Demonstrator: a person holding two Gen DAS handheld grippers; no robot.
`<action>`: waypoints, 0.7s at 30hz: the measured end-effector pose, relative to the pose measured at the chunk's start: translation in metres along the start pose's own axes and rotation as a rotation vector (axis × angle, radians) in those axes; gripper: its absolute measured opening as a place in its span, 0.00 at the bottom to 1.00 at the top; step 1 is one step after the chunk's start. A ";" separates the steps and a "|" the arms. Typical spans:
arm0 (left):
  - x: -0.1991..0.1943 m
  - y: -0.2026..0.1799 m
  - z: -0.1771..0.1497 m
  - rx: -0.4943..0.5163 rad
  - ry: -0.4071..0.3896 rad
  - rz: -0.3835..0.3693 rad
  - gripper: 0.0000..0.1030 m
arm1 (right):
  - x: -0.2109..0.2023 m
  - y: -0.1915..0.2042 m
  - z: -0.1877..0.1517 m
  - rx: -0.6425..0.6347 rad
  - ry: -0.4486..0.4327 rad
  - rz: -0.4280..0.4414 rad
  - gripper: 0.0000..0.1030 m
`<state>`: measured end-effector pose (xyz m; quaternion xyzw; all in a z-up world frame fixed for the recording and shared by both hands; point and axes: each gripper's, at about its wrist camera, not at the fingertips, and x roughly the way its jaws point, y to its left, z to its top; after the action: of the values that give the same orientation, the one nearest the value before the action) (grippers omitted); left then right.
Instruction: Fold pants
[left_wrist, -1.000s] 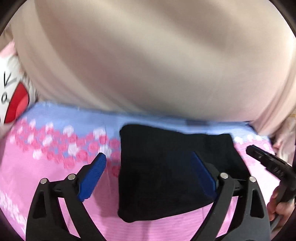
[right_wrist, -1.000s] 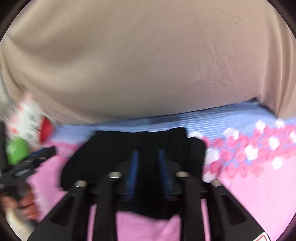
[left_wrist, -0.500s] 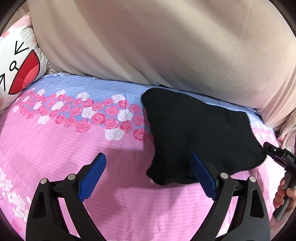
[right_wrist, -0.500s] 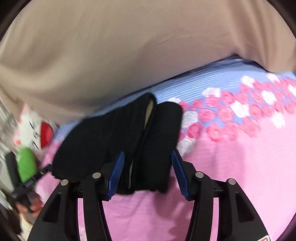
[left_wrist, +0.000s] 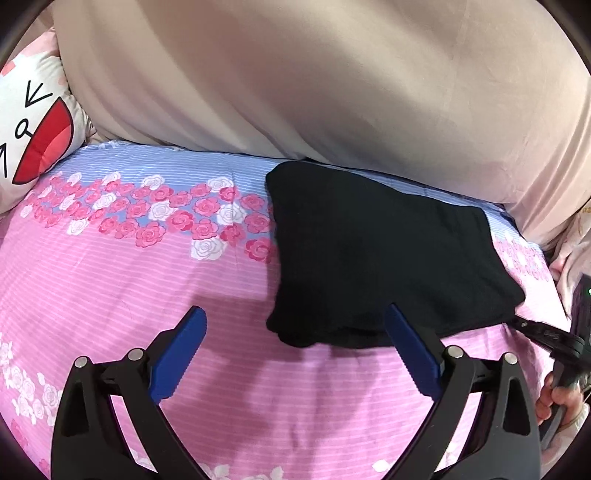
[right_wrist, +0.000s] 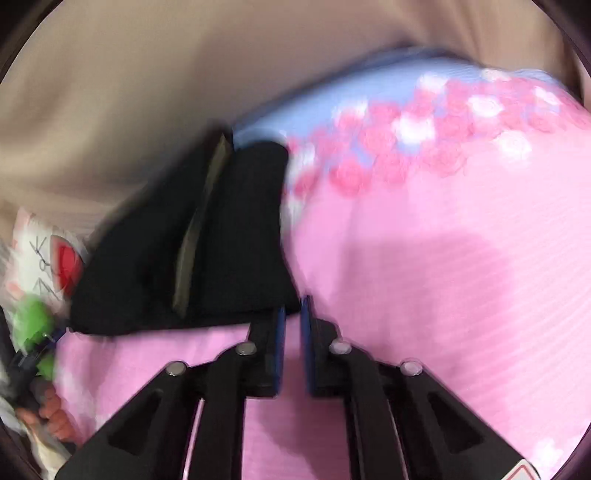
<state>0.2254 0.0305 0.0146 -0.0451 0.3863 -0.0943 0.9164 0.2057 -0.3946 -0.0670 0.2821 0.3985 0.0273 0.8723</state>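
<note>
The black pants (left_wrist: 373, 254) lie folded into a compact bundle on the pink floral bedsheet (left_wrist: 129, 280), near the beige cover behind. My left gripper (left_wrist: 295, 332) is open and empty, just in front of the bundle's near edge. In the blurred right wrist view the pants (right_wrist: 207, 243) lie to the left with a pale inner strip showing. My right gripper (right_wrist: 291, 317) has its blue pads nearly together with nothing between them, at the bundle's near right corner. The right gripper's tip also shows in the left wrist view (left_wrist: 546, 336).
A large beige cover (left_wrist: 314, 81) rises behind the pants. A white cartoon pillow (left_wrist: 29, 125) lies at the far left. A hand (left_wrist: 557, 402) holds the right gripper at the right edge.
My right gripper closed its jaws and pulled back to the right, off the pants. My left gripper drew back slightly; the bundle now lies flat on the sheet.
</note>
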 end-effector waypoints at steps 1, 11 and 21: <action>0.003 0.002 0.000 -0.007 0.015 -0.002 0.92 | -0.005 0.000 0.001 0.002 0.013 -0.024 0.09; -0.004 0.000 -0.001 -0.007 -0.002 -0.014 0.92 | 0.005 0.067 0.017 -0.116 0.035 0.094 0.59; -0.011 0.007 -0.002 0.001 -0.037 -0.006 0.92 | -0.012 0.091 0.016 -0.243 -0.127 -0.025 0.15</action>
<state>0.2170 0.0397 0.0196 -0.0475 0.3690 -0.0965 0.9232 0.2246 -0.3285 -0.0036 0.1706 0.3396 0.0465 0.9238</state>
